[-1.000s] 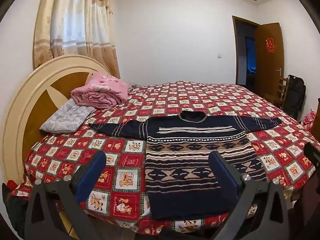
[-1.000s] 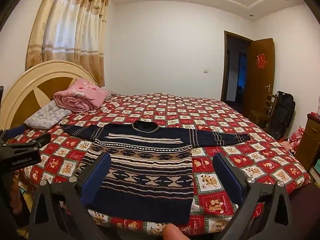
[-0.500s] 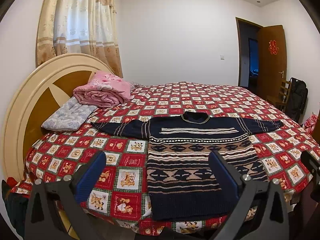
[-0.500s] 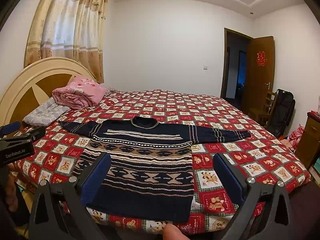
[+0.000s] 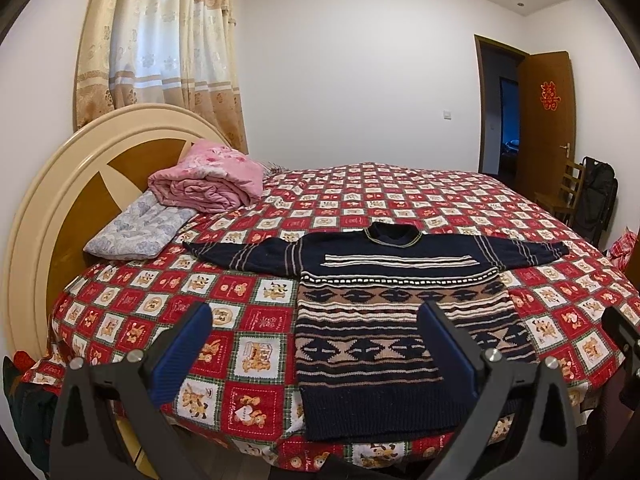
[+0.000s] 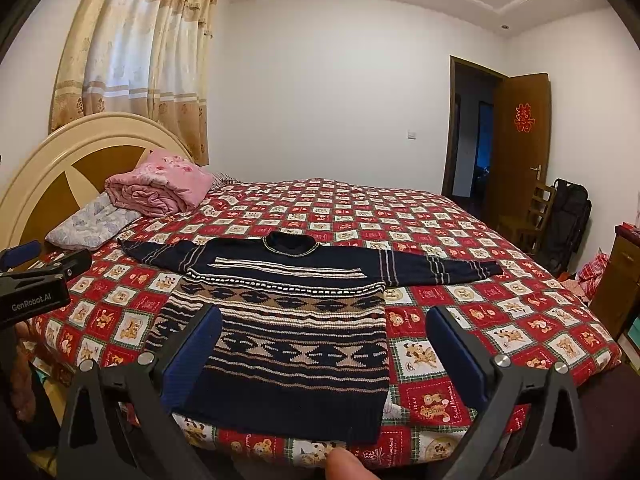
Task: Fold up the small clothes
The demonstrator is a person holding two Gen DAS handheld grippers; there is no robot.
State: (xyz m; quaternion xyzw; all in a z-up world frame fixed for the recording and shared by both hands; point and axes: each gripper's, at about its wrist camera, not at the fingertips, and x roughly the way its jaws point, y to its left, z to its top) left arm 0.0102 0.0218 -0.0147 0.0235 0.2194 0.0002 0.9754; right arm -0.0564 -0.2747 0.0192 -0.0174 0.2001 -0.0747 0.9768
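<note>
A dark patterned sweater [image 5: 396, 316] lies spread flat on a bed [image 5: 400, 196], front up, both sleeves stretched out to the sides.

The left gripper [image 5: 316, 344] and the right gripper [image 6: 324, 348] hang above the near edge of the bed with their fingers spread wide, holding nothing and clear of the sweater, whose hem lies closest to them. A folded pink blanket [image 5: 208, 184] rests on a pale pillow [image 5: 140, 228] beside the rounded headboard [image 5: 52, 184]. A curtain [image 6: 140, 56] hangs behind it, and a wooden door [image 6: 520, 136] stands open in the far corner.
</note>
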